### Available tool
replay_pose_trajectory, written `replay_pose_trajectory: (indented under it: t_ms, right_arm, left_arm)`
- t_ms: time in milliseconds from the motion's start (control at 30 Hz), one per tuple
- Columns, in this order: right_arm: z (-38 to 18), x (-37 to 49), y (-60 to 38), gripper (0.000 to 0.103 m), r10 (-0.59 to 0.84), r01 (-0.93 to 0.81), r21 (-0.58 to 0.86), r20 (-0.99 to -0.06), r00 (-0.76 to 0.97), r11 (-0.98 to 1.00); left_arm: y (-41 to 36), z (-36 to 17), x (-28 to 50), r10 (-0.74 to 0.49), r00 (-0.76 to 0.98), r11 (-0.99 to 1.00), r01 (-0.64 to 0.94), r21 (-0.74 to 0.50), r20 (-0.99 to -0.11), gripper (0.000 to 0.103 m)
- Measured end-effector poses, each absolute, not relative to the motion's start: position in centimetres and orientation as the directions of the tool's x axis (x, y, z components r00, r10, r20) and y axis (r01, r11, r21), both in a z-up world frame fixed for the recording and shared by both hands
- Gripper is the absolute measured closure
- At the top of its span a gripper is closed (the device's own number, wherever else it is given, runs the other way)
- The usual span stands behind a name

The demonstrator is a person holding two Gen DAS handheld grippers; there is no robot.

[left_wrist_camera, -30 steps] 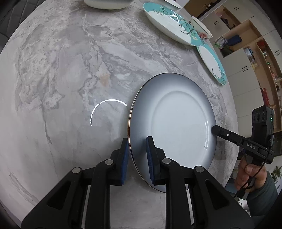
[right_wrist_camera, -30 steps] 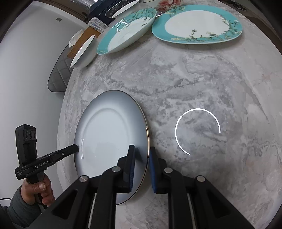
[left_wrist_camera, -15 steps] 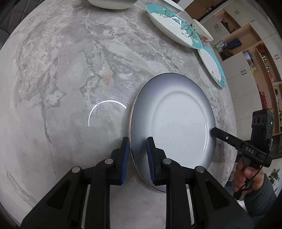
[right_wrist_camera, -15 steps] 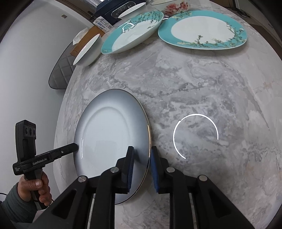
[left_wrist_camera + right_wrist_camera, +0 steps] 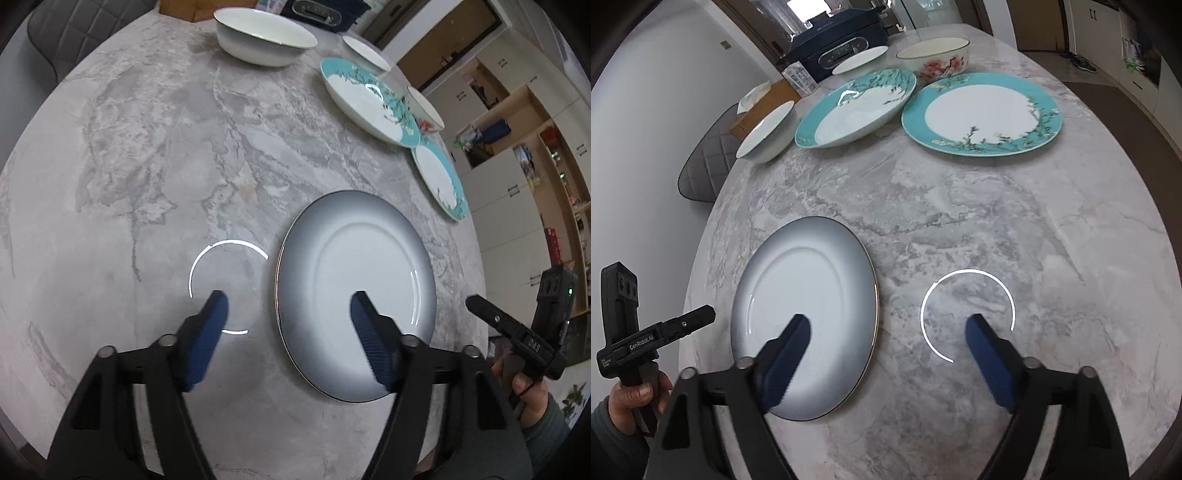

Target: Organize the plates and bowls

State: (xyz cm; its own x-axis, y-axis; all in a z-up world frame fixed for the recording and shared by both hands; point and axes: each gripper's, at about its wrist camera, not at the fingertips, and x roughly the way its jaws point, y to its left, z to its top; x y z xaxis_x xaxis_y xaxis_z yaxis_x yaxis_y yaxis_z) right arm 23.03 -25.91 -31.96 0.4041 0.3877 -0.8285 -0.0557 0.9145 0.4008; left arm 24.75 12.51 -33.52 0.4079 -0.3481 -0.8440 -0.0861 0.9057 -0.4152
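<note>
Three plates (image 5: 805, 317) (image 5: 982, 114) (image 5: 857, 107), perhaps three bowls (image 5: 768, 131) (image 5: 934, 57) (image 5: 264, 37), two tools (image 5: 288, 314) (image 5: 886, 332).

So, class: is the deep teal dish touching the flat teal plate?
Cannot tell. In the right wrist view the dish and plate rims nearly meet; in the left wrist view the dish's rim overlaps the plate.

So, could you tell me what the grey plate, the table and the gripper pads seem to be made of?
Grey plate: probably glazed ceramic or porcelain; glossy, with light glints and a thin metallic-looking rim line.
Table: looks like polished grey marble or a marble-look slab; veined, and it mirrors a ring light.
Pads: blue, matte and finely ribbed, likely rubber or soft plastic.
</note>
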Motion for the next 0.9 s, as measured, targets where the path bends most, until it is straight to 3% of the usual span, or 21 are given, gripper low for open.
replay_pose_trajectory:
  t_ms: [100, 133, 167, 367, 467, 700, 900]
  right_arm:
    - [-30.1, 20.9, -27.0, 0.000, 0.432, -0.111, 0.430, -0.785, 0.444, 0.896]
    - [-29.7, 20.4, -27.3, 0.000, 0.447, -0.126, 0.439, -0.779, 0.439, 0.890]
    - [-29.4, 20.0, -28.0, 0.000, 0.467, -0.131, 0.460, -0.768, 0.438, 0.878]
    - [-28.1, 18.0, -32.8, 0.000, 0.535, -0.067, 0.595, -0.660, 0.528, 0.801]
    - [-27.2, 17.3, -34.8, 0.000, 0.508, -0.022, 0.616, -0.629, 0.588, 0.788]
    - [-26.8, 17.2, -39.7, 0.000, 0.388, 0.220, 0.641, -0.665, 0.638, 0.736]
    - [-23.4, 18.9, -40.9, 0.000, 0.340, 0.183, 0.572, -0.682, 0.647, 0.799]
  left_arm:
    - [13.5, -32.2, 23.0, -0.377, 0.445, 0.859, -0.159, -0.486, -0.813, 0.020]
    - [13.5, -32.0, 22.4, -0.385, 0.448, 0.843, -0.185, -0.505, -0.807, 0.013]
    - [13.4, -31.6, 21.8, -0.384, 0.451, 0.836, -0.200, -0.510, -0.806, 0.000]
    - [9.5, -27.4, 18.1, -0.265, 0.541, 0.904, -0.150, -0.401, -0.798, 0.000]
    - [7.9, -25.4, 17.2, -0.275, 0.563, 0.910, -0.108, -0.400, -0.779, 0.000]
    - [6.5, -22.2, 20.9, -0.305, 0.560, 0.910, -0.066, -0.409, -0.770, 0.000]
    - [3.7, -21.9, 25.9, -0.393, 0.530, 0.893, 0.025, -0.449, -0.751, 0.000]
